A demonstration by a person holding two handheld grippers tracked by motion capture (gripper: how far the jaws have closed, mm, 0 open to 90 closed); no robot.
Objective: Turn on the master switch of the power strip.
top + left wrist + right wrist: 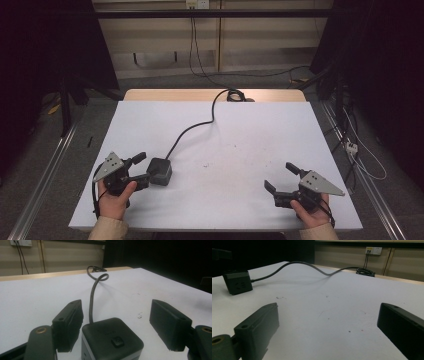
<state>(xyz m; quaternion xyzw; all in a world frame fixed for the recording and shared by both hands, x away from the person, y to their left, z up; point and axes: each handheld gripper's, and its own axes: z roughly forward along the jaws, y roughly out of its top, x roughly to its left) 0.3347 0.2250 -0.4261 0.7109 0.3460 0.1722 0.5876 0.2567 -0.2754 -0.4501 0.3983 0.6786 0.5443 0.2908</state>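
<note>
On table | left gripper fingers wide astride socket cube, no legible label | right gripper wide.

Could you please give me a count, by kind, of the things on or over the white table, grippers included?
Hand-held grippers: 2, the left gripper with the socket cube between its open jaws and the right gripper over bare table.
Black socket cubes: 1, the socket cube.
Black cables: 1, the cable running from the cube to the table's far edge.
Total: 4
</note>
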